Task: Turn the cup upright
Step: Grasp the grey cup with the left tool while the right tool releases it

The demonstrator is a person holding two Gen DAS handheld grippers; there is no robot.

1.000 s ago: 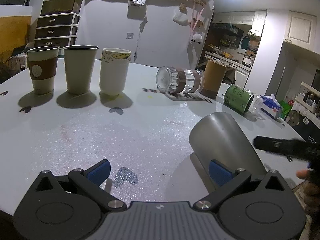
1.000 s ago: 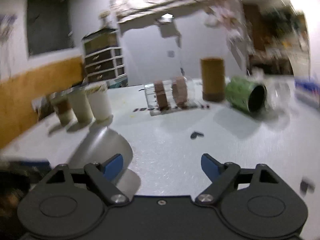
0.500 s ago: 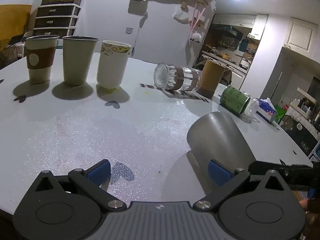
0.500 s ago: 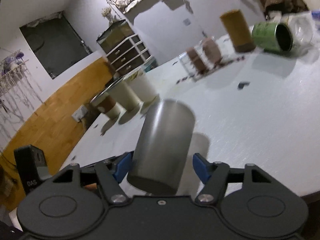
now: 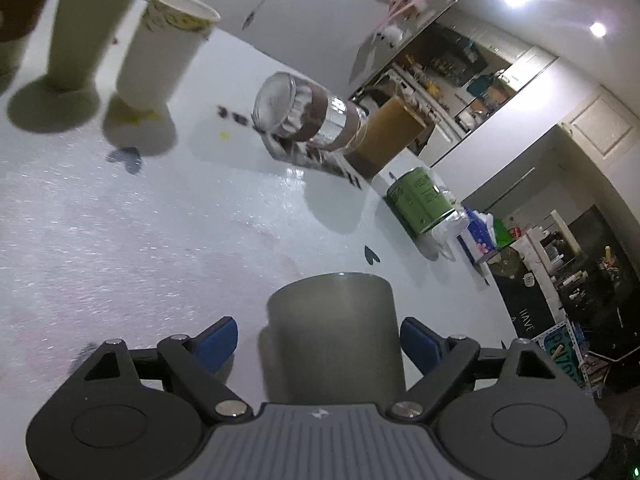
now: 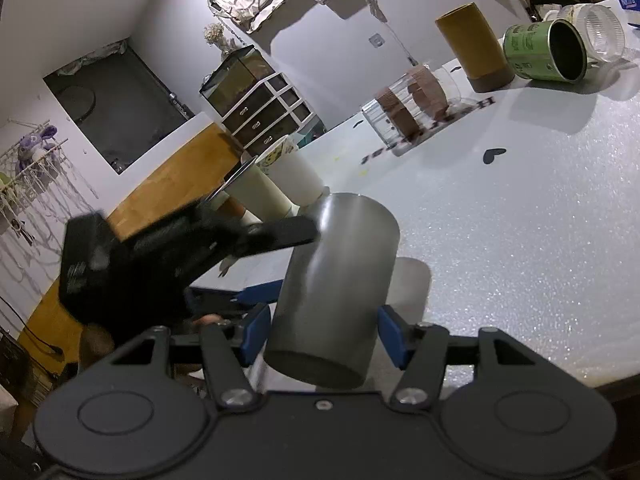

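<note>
The grey metal cup (image 6: 336,300) could slip and roll off the near edge of the white table (image 6: 540,240), because its smooth wall gives the blue pads little bite and neither pair is clearly pressing. The right gripper (image 6: 322,332) brackets the cup's lower end, jaws wide with slight gaps. The left gripper (image 5: 318,338), tilted, straddles the same cup (image 5: 334,328), also wide, its left pad clearly apart.

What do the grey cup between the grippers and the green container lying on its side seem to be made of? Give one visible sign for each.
Grey cup: probably brushed metal, judging by the dull sheen with soft streaked highlights along its wall. Green container: likely a tin can with a printed green label, given its thin rim and dark hollow inside; painted card cannot be ruled out.
</note>
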